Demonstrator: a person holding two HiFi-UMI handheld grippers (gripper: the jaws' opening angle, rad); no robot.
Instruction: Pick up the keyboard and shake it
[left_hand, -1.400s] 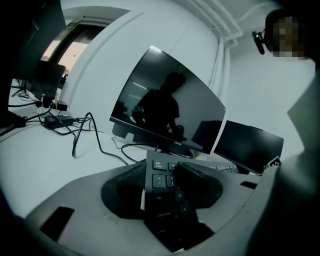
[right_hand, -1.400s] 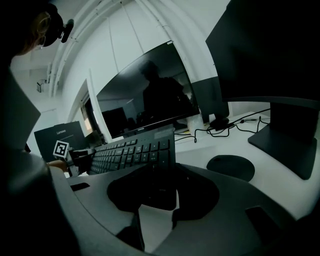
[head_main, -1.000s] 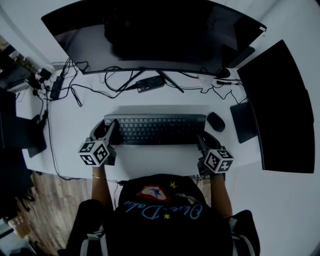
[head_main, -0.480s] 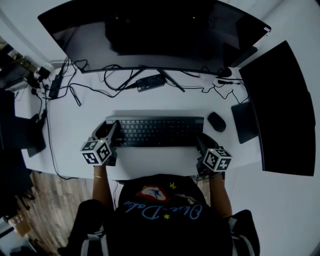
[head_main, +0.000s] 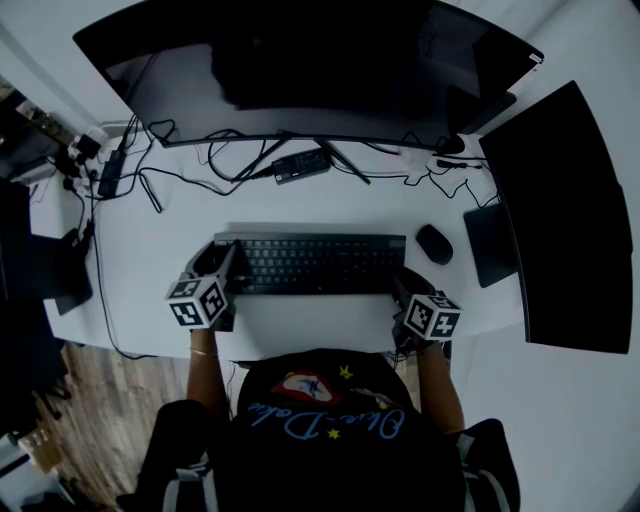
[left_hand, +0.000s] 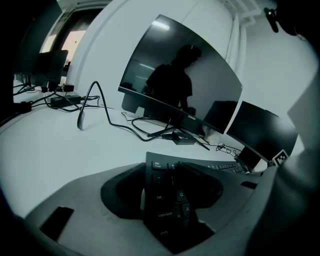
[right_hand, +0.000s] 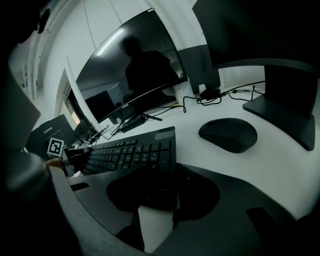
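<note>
A black keyboard (head_main: 310, 263) stretches across the white desk (head_main: 150, 250) in front of the person. My left gripper (head_main: 222, 264) is closed on its left end. In the left gripper view one pad lies over the Q and A keys of the keyboard (left_hand: 162, 200) and the other sits at its outer edge, so the left gripper (left_hand: 167, 192) is shut on it. My right gripper (head_main: 400, 281) holds the right front corner. In the right gripper view both pads overlap that corner of the keyboard (right_hand: 130, 152) at the right gripper (right_hand: 160, 187). Whether the keyboard is off the desk I cannot tell.
A black mouse (head_main: 433, 243) lies just right of the keyboard, and a dark flat stand (head_main: 487, 243) lies beyond it. A wide curved monitor (head_main: 300, 70) stands behind, a second screen (head_main: 560, 210) at the right. Cables (head_main: 200, 170) and a small black box (head_main: 300, 166) lie behind the keyboard.
Both grippers have edged slightly inward at the keyboard's ends. In the head view the keyboard sits a touch lower. The jaws look the same.
</note>
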